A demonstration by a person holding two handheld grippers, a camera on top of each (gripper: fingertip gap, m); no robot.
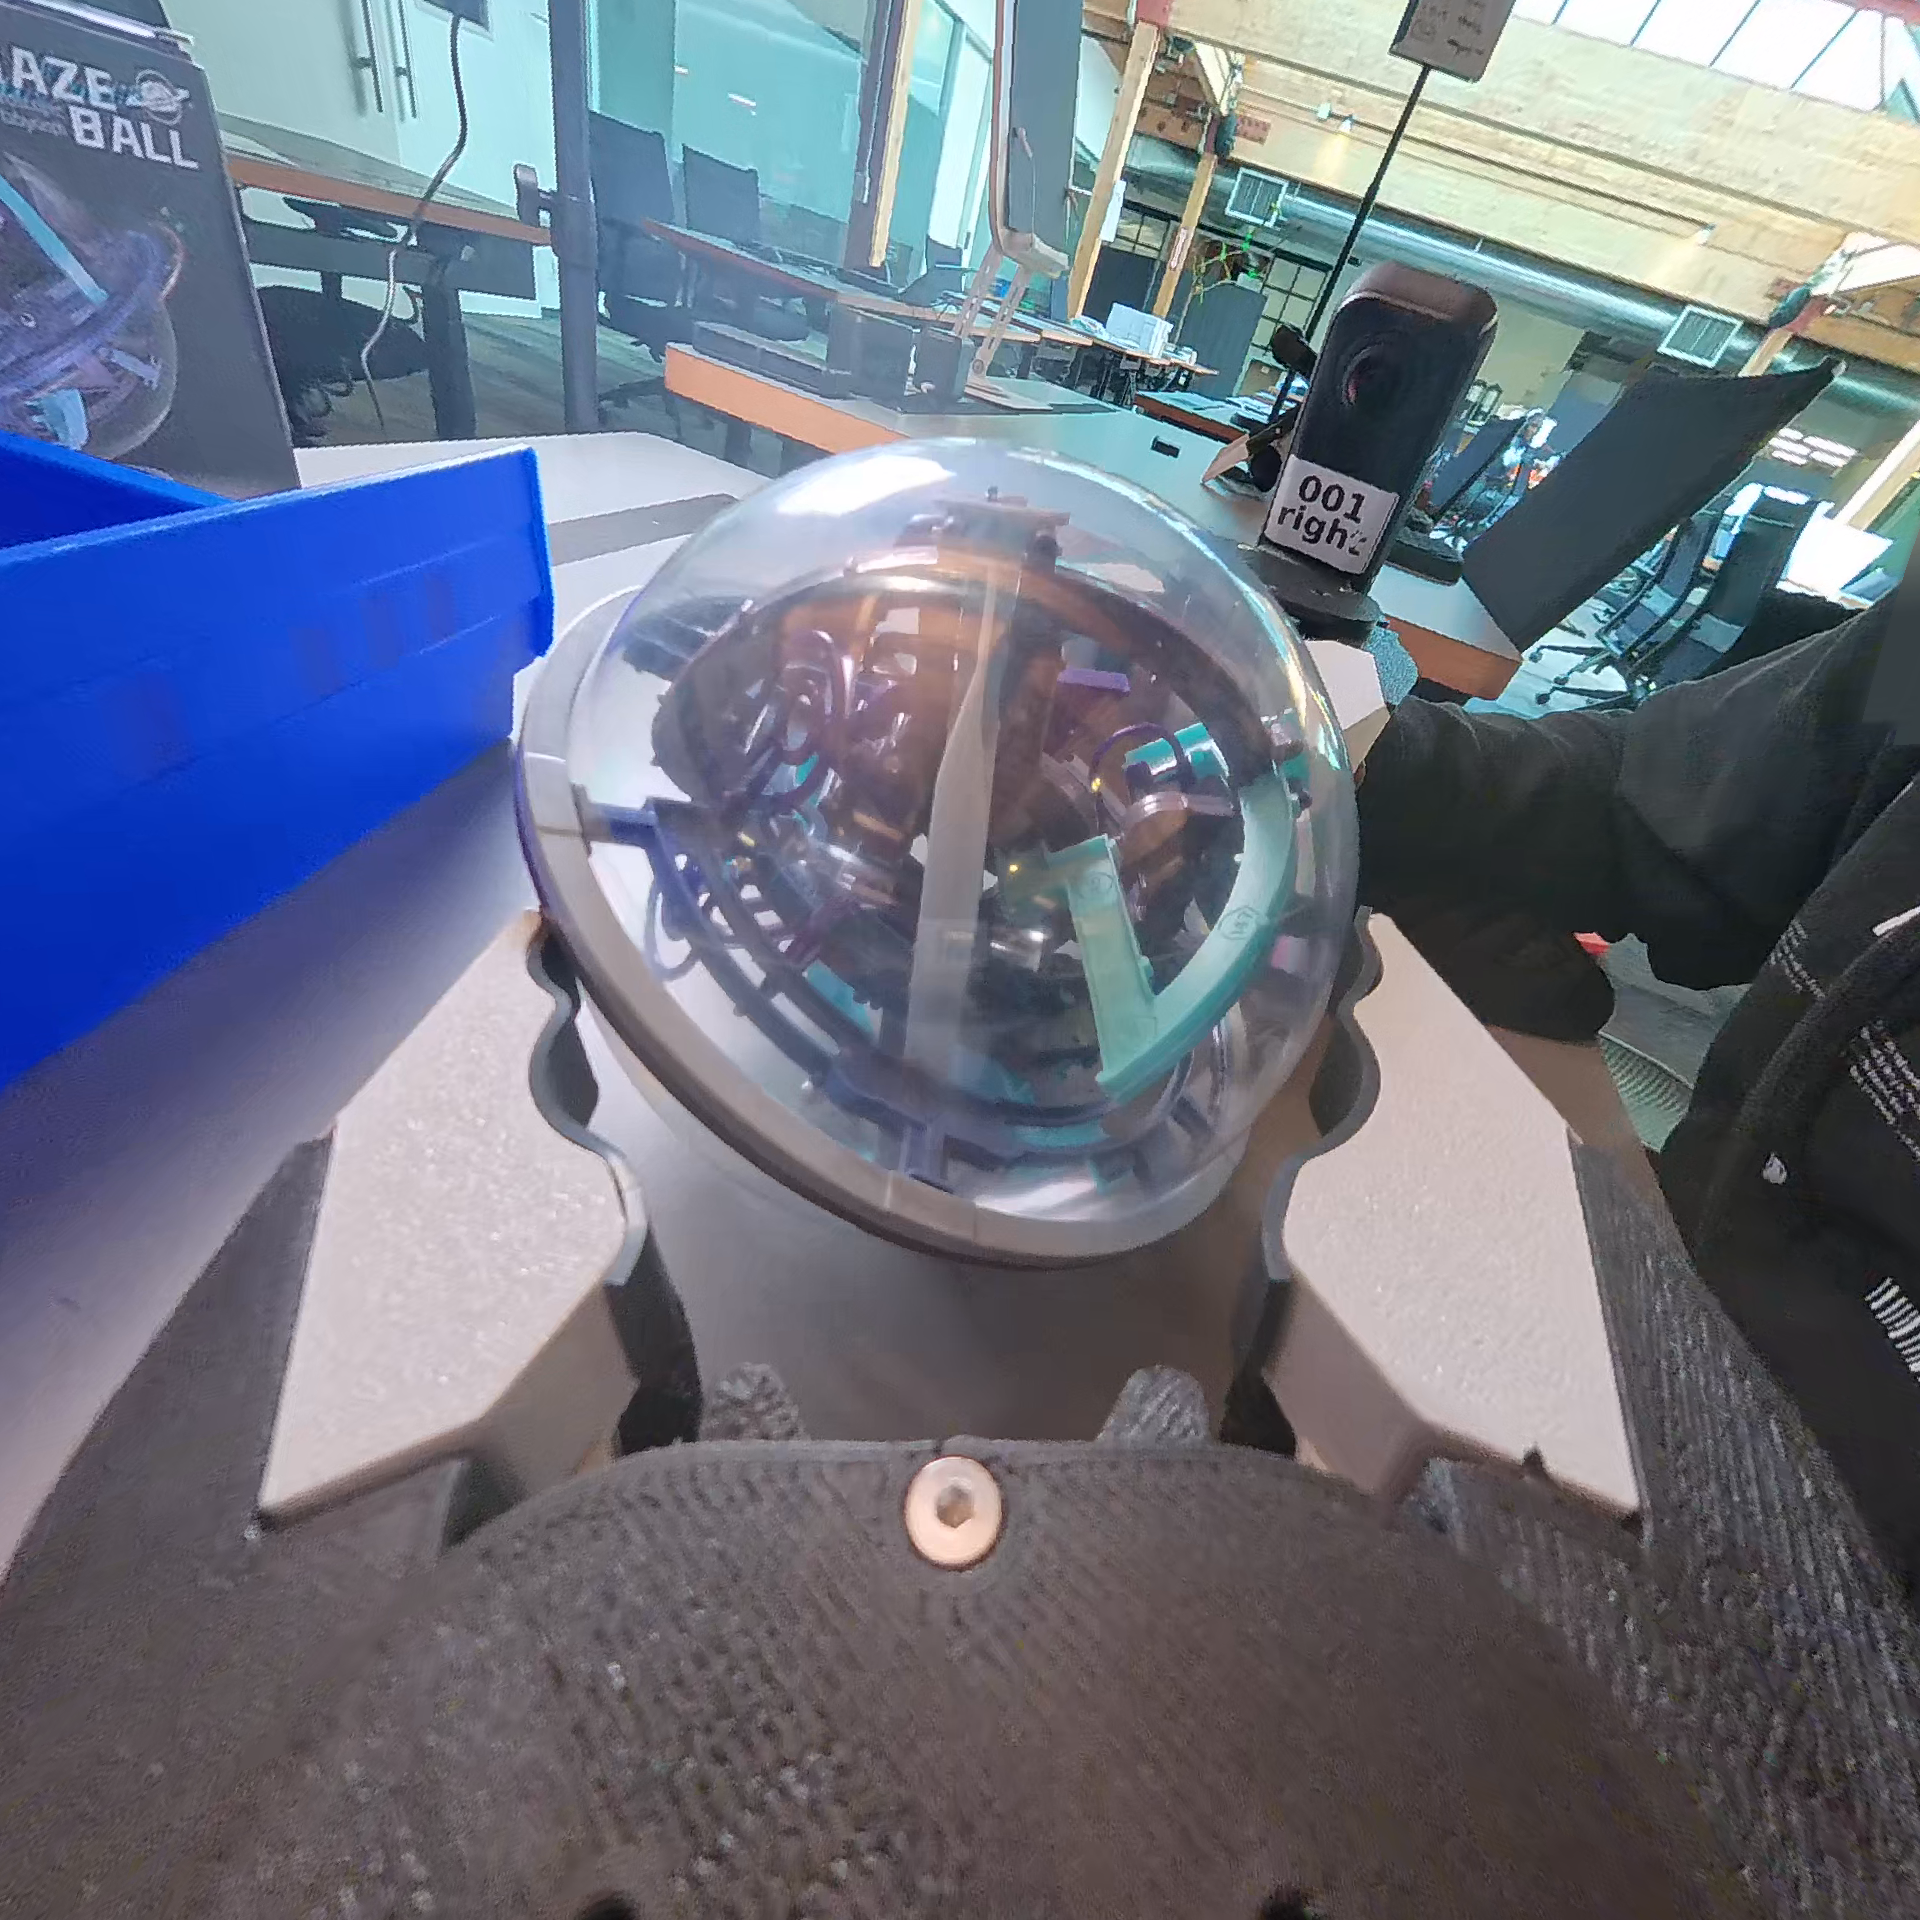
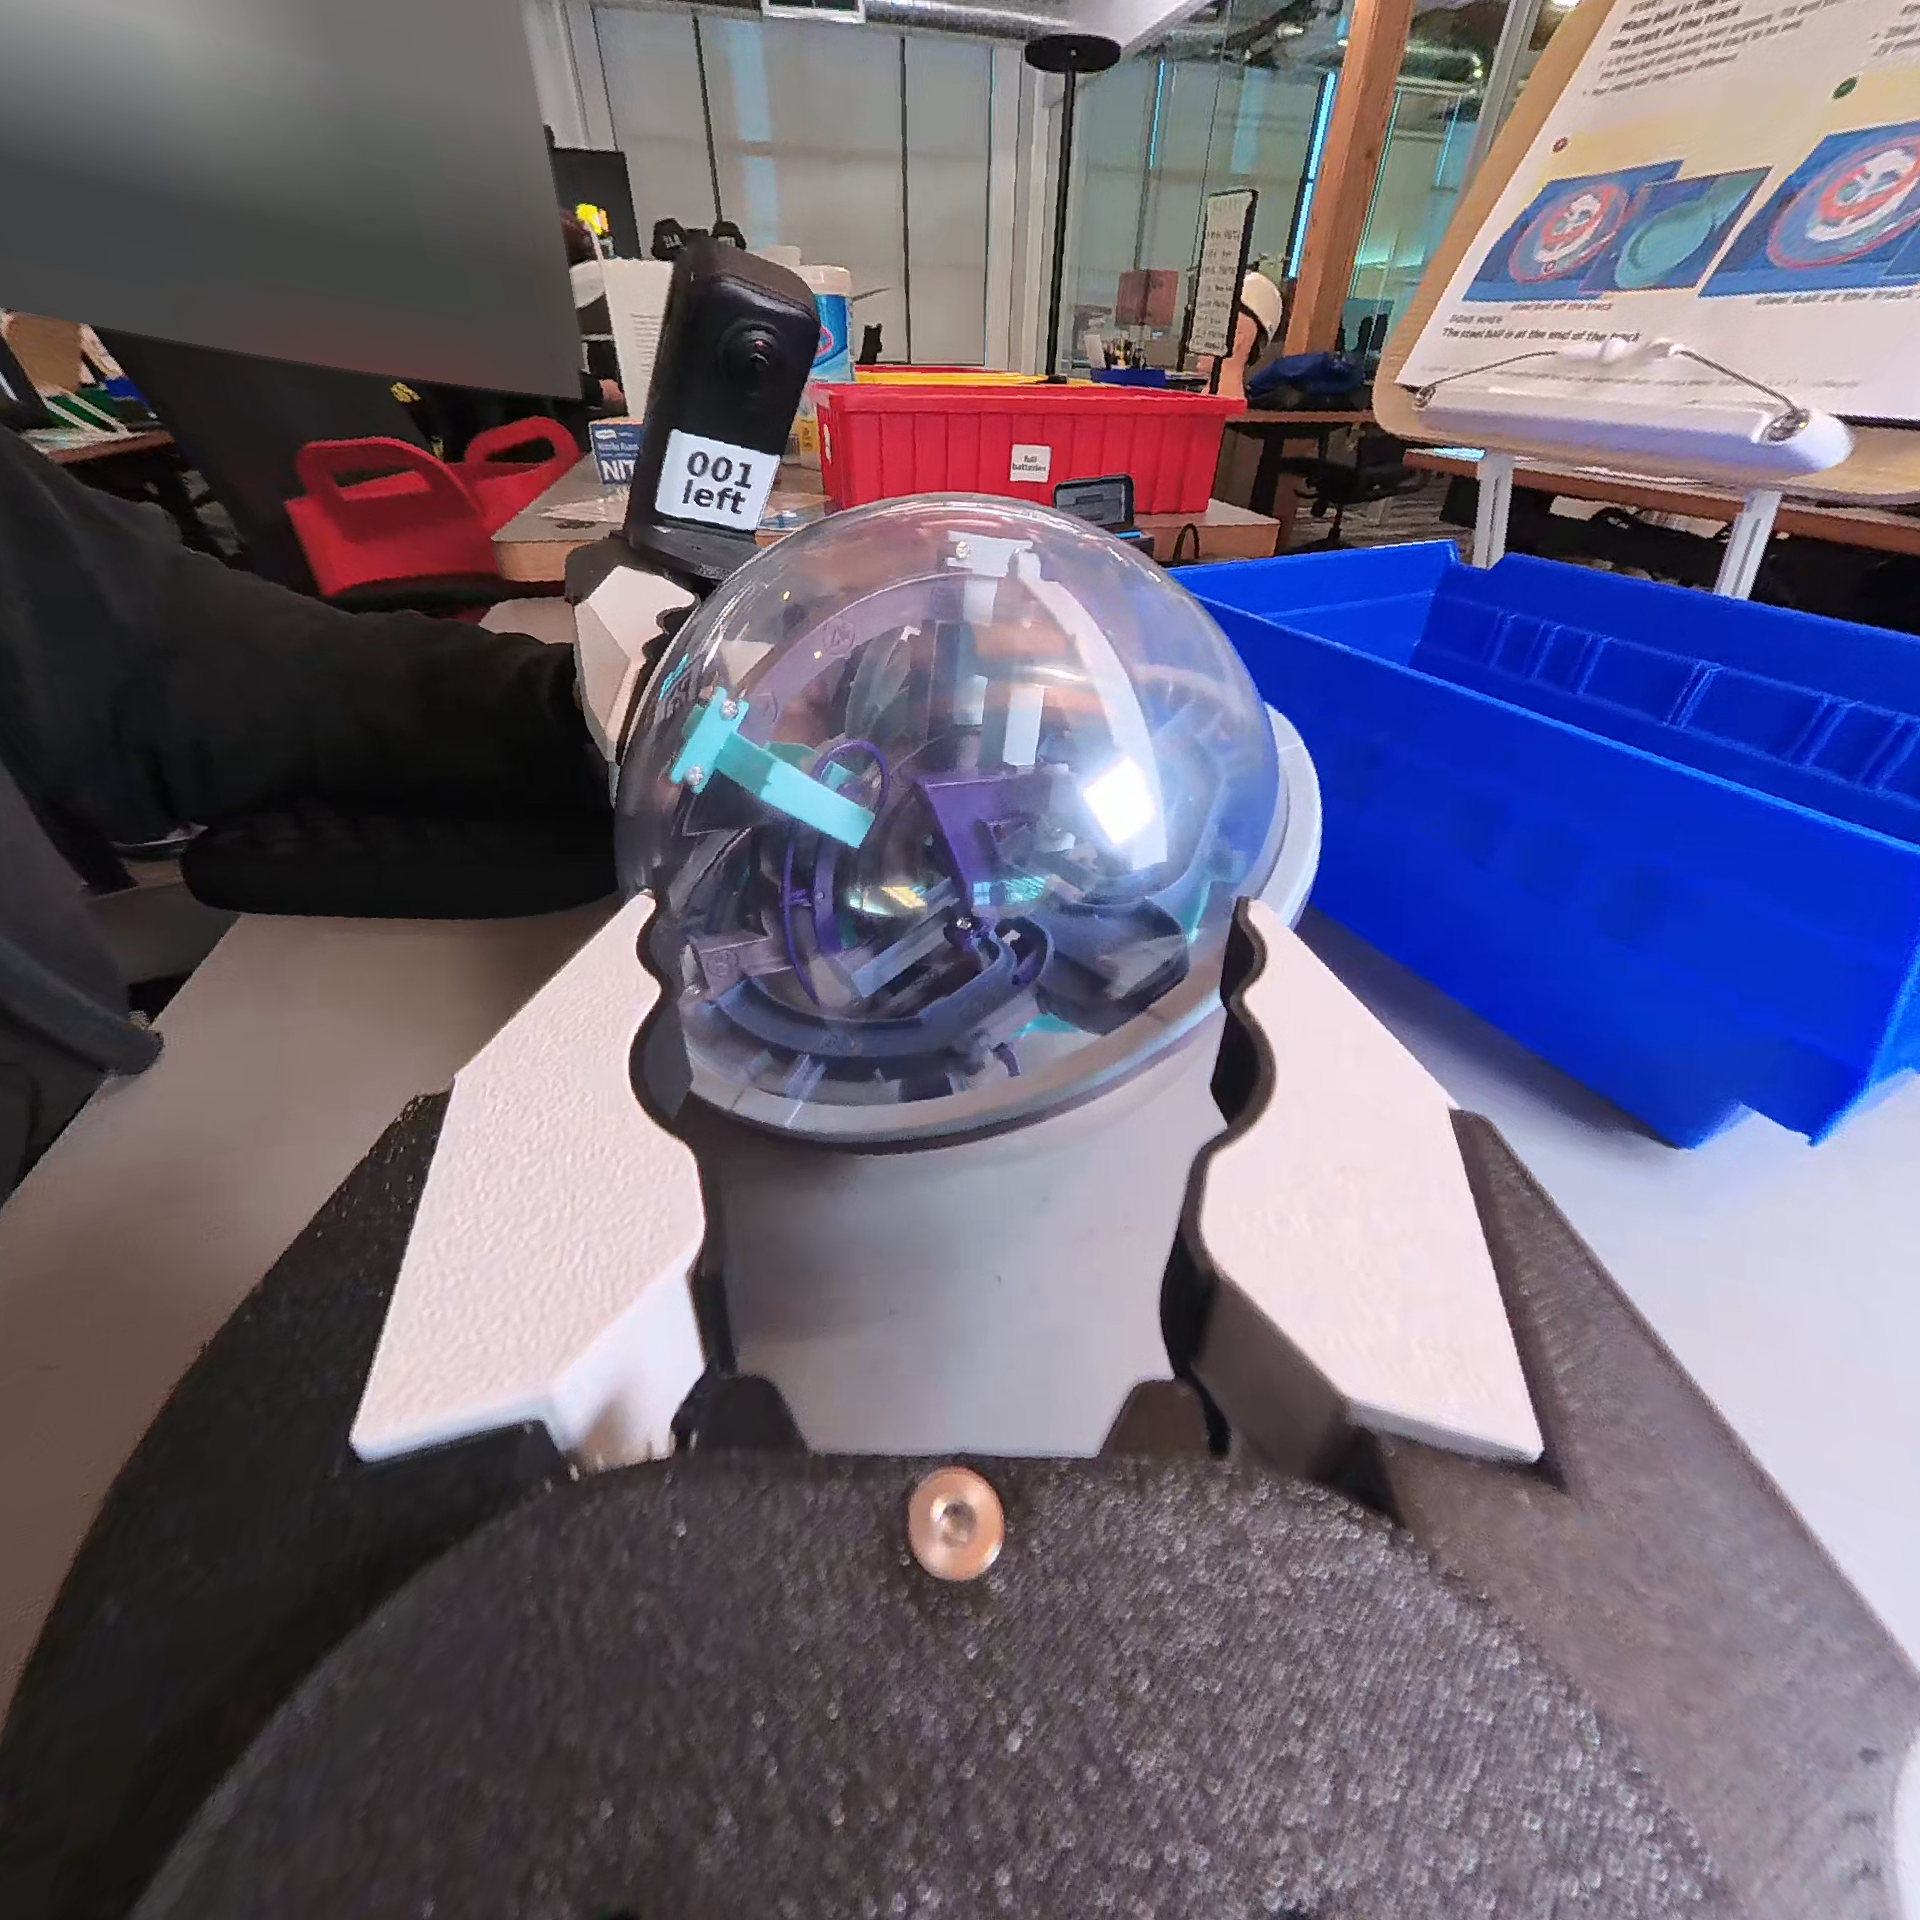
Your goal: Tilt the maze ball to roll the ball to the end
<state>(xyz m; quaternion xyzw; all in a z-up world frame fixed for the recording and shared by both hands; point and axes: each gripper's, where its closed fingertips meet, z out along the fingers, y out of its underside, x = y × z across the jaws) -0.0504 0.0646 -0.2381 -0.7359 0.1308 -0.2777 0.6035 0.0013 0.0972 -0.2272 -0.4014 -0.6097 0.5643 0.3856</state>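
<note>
Maze ball: a clear, hard plastic sphere with a grey equator band, held between the 2 grippers above the pale worktop, just beside a blue bin. It sits tilted, the band running at a slant.
Inside: teal, purple and dark tracks packed tightly; the small rolling ball cannot be made out.
Left gripper: jaws spread very wide, the wavy dark pads pressed on the sphere's 2 flanks near the band.
Right gripper: jaws also wide, though less so, with pads seated on the lower dome from the opposite side. The left gripper's white finger shows behind the sphere.
Handling, as a judgement: rigid and probably light, since it is mostly hollow shell. The smooth curved surface looks slippery, so it could squirt out if squeezed off-centre. The shell may crack or scuff if dropped.
Where to hold: across the widest part, close to the grey band, with the 2 grips opposed, as now.
Tilting: likely best done slowly, both wrists turning together so neither pad slides.
Nearby: a printed box behind the bin and an instruction sheet on a stand.
</note>
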